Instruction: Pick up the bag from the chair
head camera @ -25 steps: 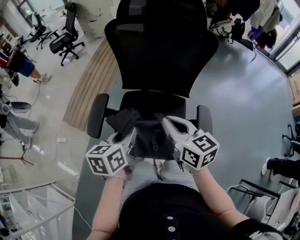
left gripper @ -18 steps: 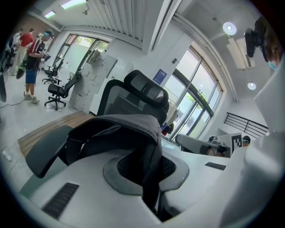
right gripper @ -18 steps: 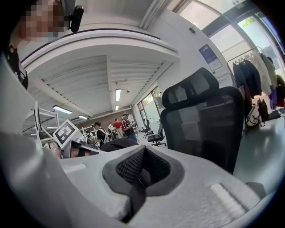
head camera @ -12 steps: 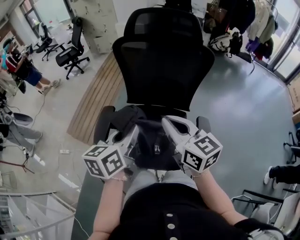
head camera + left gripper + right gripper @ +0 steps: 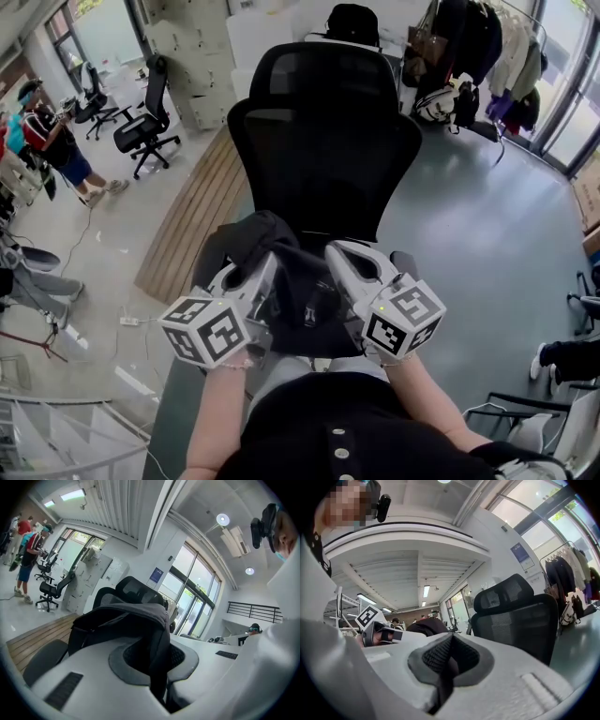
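Note:
The black bag hangs in front of the black office chair, held up between my two grippers just over the seat. My left gripper is shut on the bag's left side. In the left gripper view the bag bulges over the jaws and its dark fabric is pinched between them. My right gripper is shut on the bag's right side; a black strap runs down between its pads. The seat is mostly hidden under the bag and grippers.
More office chairs and a person are at the far left. A wooden floor strip runs left of the chair. Clothes hang on a rack at the back right, and white cabinets stand behind.
Both grippers have risen with the bag, which now sits higher against the chair's backrest. The head view has tilted up and shows more of the room behind.

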The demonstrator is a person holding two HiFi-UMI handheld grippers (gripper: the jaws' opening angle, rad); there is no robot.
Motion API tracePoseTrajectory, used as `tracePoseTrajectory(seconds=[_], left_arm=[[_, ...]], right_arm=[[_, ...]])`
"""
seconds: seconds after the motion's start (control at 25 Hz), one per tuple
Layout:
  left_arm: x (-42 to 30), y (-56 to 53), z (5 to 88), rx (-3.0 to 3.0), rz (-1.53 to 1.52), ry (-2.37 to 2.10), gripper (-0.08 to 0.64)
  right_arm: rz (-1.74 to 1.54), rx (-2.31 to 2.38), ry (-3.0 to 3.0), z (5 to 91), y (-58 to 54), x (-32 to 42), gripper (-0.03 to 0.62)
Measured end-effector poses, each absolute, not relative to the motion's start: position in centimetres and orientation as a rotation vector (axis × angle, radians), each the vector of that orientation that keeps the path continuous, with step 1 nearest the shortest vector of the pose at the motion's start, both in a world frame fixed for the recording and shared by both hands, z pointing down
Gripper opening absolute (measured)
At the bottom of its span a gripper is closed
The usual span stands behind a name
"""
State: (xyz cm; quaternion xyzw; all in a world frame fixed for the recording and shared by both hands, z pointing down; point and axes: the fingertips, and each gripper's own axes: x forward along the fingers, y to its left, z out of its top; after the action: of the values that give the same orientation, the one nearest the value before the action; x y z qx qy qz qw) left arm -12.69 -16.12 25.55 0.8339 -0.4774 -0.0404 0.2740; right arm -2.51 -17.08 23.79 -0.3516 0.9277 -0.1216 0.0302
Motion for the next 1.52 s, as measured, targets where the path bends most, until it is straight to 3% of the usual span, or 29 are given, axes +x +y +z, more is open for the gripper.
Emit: tracePoseTrajectory(seconds=[1.52], left_arm=[[-11.6,-16.3,25.9,2.242,-0.168,-1.253,0.046]], right_arm=[[-0.402,-1.084,2.973,26.6,-16.2,-2.5,-0.003]])
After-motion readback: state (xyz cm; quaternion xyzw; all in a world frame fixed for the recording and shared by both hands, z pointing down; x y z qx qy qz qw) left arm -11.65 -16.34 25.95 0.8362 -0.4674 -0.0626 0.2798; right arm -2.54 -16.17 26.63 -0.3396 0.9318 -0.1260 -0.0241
